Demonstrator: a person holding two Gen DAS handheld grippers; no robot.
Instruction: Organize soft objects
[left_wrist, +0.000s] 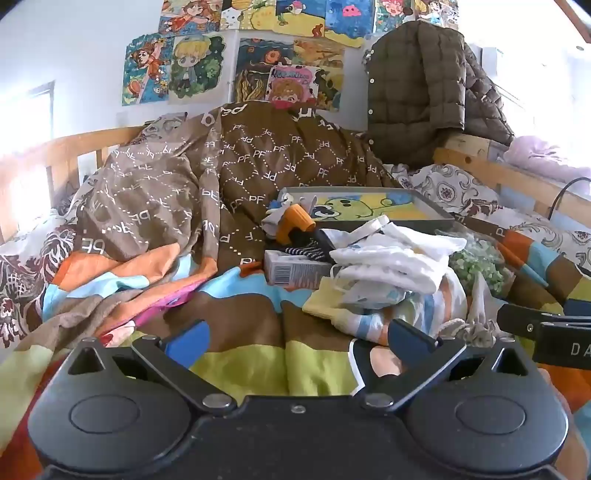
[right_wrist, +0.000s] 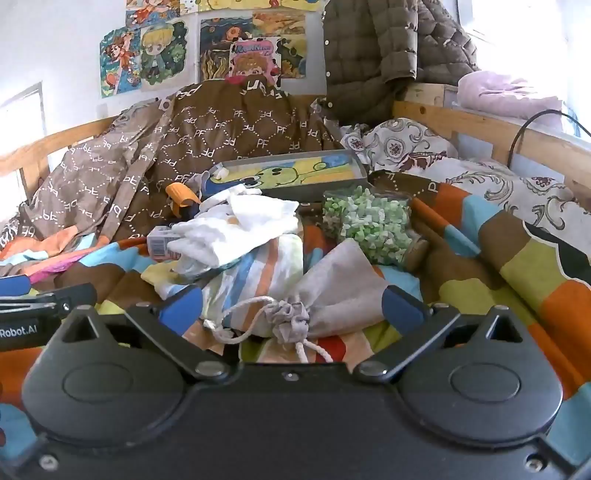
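A heap of soft things lies on the bed's colourful blanket (left_wrist: 236, 314). White folded cloths (left_wrist: 399, 258) (right_wrist: 240, 229) top the heap, over a striped cloth (right_wrist: 266, 273). A grey drawstring pouch (right_wrist: 332, 295) lies nearest, with its knotted cord between the wide-apart fingers of my right gripper (right_wrist: 291, 310), which does not touch it. A clear bag of green foam bits (right_wrist: 369, 225) (left_wrist: 476, 262) sits behind the pouch. My left gripper (left_wrist: 295, 339) stands open above bare blanket, left of the heap, with nothing between its fingers.
A flat grey box with a cartoon picture (left_wrist: 369, 206) (right_wrist: 291, 173) lies behind the heap. A small carton (left_wrist: 295, 271), an orange object (left_wrist: 295, 221) and a striped sock (left_wrist: 306, 253) lie at its left. A brown quilt (left_wrist: 221, 173), a hung jacket (left_wrist: 417, 92) and the wooden bed frame (right_wrist: 480, 122) ring the bed.
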